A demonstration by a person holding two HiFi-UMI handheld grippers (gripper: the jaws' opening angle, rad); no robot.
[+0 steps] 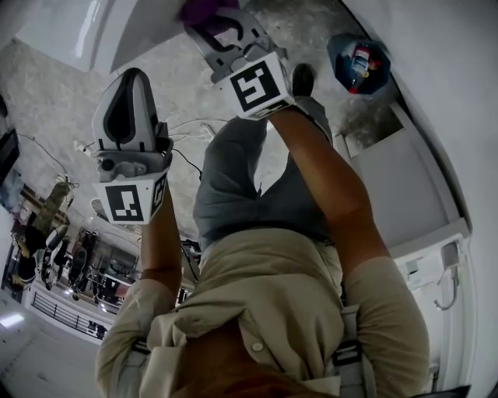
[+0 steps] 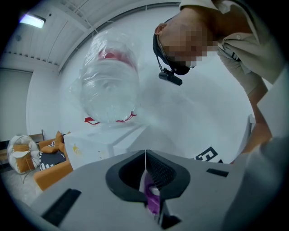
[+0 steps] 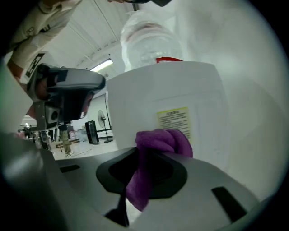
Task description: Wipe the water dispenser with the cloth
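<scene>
The white water dispenser (image 1: 93,35) stands at the top left of the head view, with a clear bottle (image 2: 108,85) on top. My right gripper (image 1: 216,22) is shut on a purple cloth (image 3: 158,144), which is bunched against the dispenser's white side (image 3: 180,90) just below a yellow label (image 3: 174,121). My left gripper (image 1: 132,82) hangs to the left of the right one, apart from the cloth and a little off the dispenser. Its jaws are shut (image 2: 145,158); a small purple bit shows low between them.
A blue bin (image 1: 358,62) with bottles stands on the floor at top right. A white unit (image 1: 412,194) lines the right wall. Cables (image 1: 187,132) lie on the floor by my legs. Orange seats (image 2: 49,167) sit beyond the dispenser.
</scene>
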